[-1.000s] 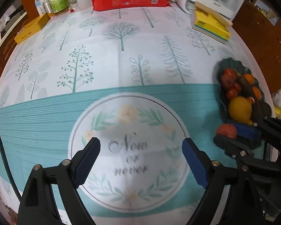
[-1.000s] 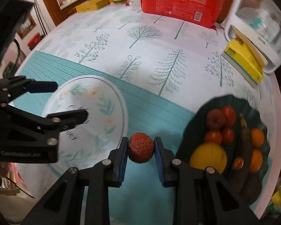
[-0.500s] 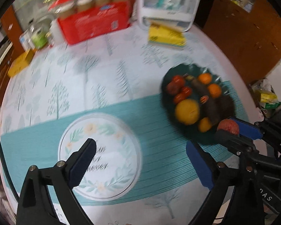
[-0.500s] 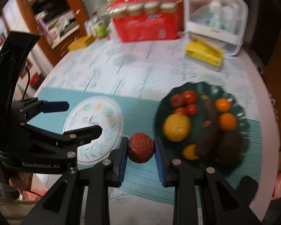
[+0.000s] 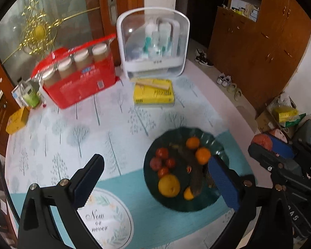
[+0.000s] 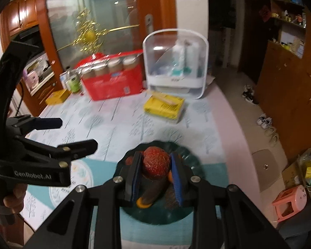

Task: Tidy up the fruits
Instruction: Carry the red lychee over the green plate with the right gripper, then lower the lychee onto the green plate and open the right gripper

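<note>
My right gripper (image 6: 156,166) is shut on a bumpy red fruit (image 6: 155,162) and holds it above the dark green plate (image 6: 188,211). In the left wrist view the plate (image 5: 217,143) holds oranges (image 5: 202,155), small red fruits (image 5: 162,152), a yellow fruit (image 5: 169,185) and a dark long fruit (image 5: 196,179). The right gripper (image 5: 269,145) shows there with the red fruit (image 5: 261,141), right of the plate. My left gripper (image 5: 155,178) is open and empty, raised above the tablecloth left of the plate.
A round white mat (image 5: 105,217) lies on the tablecloth at front left. At the back stand a red pack of jars (image 5: 80,83), a white clear-lidded case (image 5: 153,45), a yellow box (image 5: 153,93) and small bottles (image 5: 30,97). The table edge curves at right.
Both grippers have risen and tilted up, so the room now shows. The right gripper has carried the red fruit from beside the plate to over it. The left gripper stays open.
</note>
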Demonstrator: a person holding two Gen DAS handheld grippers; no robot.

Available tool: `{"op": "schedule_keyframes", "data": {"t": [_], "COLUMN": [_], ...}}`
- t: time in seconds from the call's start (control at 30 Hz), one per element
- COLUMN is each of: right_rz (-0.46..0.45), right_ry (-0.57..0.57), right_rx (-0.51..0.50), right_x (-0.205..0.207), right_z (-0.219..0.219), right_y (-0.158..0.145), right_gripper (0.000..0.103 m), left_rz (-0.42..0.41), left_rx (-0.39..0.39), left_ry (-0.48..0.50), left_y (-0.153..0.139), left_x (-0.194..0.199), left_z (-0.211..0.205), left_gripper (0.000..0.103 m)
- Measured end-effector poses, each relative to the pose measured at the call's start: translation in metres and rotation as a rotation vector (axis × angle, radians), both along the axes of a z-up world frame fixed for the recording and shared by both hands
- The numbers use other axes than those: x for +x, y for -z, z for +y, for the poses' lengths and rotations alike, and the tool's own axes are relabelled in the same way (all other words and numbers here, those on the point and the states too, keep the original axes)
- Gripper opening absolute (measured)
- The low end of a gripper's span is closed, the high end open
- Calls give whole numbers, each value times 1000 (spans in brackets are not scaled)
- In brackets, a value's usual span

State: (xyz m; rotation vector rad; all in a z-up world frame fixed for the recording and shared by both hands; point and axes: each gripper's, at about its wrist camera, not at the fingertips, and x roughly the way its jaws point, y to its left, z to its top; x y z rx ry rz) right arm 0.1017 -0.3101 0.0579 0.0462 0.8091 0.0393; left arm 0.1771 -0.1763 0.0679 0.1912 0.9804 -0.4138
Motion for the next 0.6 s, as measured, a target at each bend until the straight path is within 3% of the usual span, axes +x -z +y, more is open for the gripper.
{"op": "schedule_keyframes", "data": {"t": [0.2, 0.6], "right_rz": [16, 239], "right_ry": [29, 16], "right_rx": [21, 81], "right_x": [24, 68], "right_z": [-13, 0], "right_y": [13, 113], "right_gripper": [28, 28], "left_rz": [-16, 133], "left_rx": [27, 69], "left_ry": [3, 1], "left_y": [6, 97], "left_x": [17, 52], "left_z": [-17, -13], "left_gripper": [101, 101]}}
